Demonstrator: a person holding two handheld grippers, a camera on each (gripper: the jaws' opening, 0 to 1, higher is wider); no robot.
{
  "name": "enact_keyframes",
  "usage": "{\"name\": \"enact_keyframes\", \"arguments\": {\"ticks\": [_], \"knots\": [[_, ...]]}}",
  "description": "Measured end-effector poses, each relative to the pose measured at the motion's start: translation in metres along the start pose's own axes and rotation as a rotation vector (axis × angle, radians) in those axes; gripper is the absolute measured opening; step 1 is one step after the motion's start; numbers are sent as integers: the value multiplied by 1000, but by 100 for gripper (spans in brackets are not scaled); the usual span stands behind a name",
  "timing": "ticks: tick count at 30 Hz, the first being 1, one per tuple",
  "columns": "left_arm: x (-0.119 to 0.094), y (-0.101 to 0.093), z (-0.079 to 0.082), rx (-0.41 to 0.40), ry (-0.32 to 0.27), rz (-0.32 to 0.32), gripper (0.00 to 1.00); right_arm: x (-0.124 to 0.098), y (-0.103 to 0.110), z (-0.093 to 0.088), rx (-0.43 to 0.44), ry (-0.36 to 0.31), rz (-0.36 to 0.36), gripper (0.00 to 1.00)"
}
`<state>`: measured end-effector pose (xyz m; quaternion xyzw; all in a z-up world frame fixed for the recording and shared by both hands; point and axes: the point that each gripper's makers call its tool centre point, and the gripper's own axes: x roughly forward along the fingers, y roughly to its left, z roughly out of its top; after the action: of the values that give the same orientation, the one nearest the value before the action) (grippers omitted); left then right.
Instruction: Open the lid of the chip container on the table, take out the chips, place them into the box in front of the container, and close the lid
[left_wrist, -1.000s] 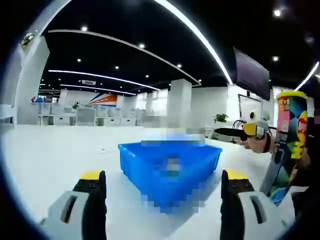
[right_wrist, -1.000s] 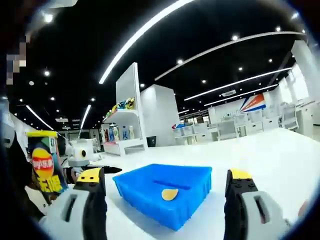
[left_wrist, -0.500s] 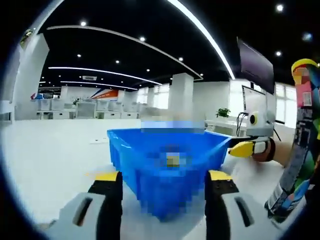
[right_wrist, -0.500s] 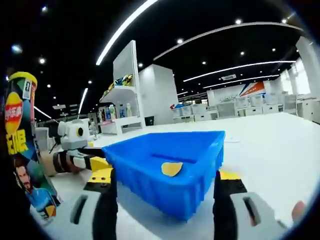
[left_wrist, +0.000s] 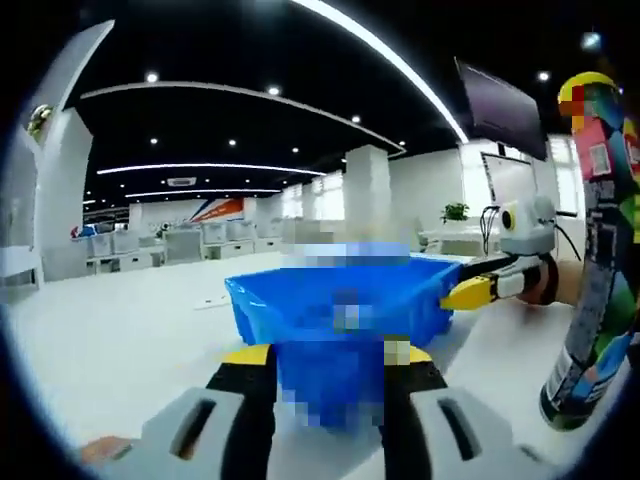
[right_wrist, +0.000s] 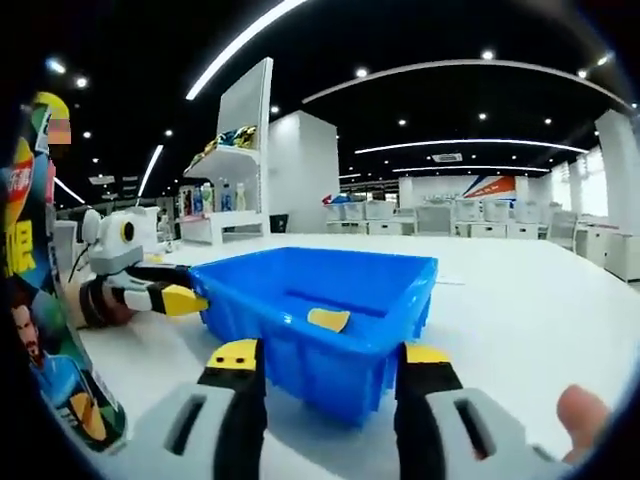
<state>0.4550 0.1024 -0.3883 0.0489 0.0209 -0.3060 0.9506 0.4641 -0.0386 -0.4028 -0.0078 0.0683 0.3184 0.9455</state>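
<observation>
Blue box (right_wrist: 330, 320) on desk (right_wrist: 520, 300), single chip (right_wrist: 328, 319) inside, visible in right gripper view. Chip container (left_wrist: 595, 260) upright beside box. Left tool (left_wrist: 327, 362), right tool (right_wrist: 330, 362): jaws narrow, flanking near box wall, grip uncertain.

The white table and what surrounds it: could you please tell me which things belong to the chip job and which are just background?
Belongs to the job:
- tall colourful chip container, standing upright on the table
- blue plastic box
- yellow chip lying in the box
- left gripper and right gripper, jaws either side of the box wall

Just around:
- white shelf unit with bottles
- dark wall screen
- potted plant
</observation>
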Motion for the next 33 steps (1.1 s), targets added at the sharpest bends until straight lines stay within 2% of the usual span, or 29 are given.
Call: {"name": "enact_keyframes", "arguments": {"ticks": [3, 4, 8, 13, 15, 18, 23, 25, 29, 30, 33], "knots": [[-2, -1, 2, 28, -4, 6, 40, -3, 3, 2, -16, -5, -6, 45], [-3, -2, 5, 31, -10, 8, 40, -2, -2, 3, -19, -12, -7, 45], [-4, 4, 17, 11, -45, 9, 40, -4, -2, 19, -10, -57, -4, 45], [-5, 12, 25, -8, -69, 13, 41, -4, 3, 31, 10, -67, 2, 45], [-4, 13, 28, 28, -74, 22, 42, -4, 6, 36, -7, -77, -1, 45], [-2, 15, 33, 59, -77, 34, 42, 2, -1, 46, -70, -88, -10, 45], [13, 30, 51, 77, -104, 39, 42, 10, -9, 63, -74, -118, -10, 45], [22, 36, 54, 91, -101, 37, 42, 20, -16, 67, -77, -115, -11, 45], [43, 48, 56, 113, -91, 41, 42, 38, -28, 72, -110, -119, -20, 45], [46, 51, 55, 115, -88, 43, 42, 47, -37, 72, -112, -119, -22, 45], [57, 59, 49, 140, -84, 59, 43, 63, -49, 68, -118, -110, -22, 45]]}}
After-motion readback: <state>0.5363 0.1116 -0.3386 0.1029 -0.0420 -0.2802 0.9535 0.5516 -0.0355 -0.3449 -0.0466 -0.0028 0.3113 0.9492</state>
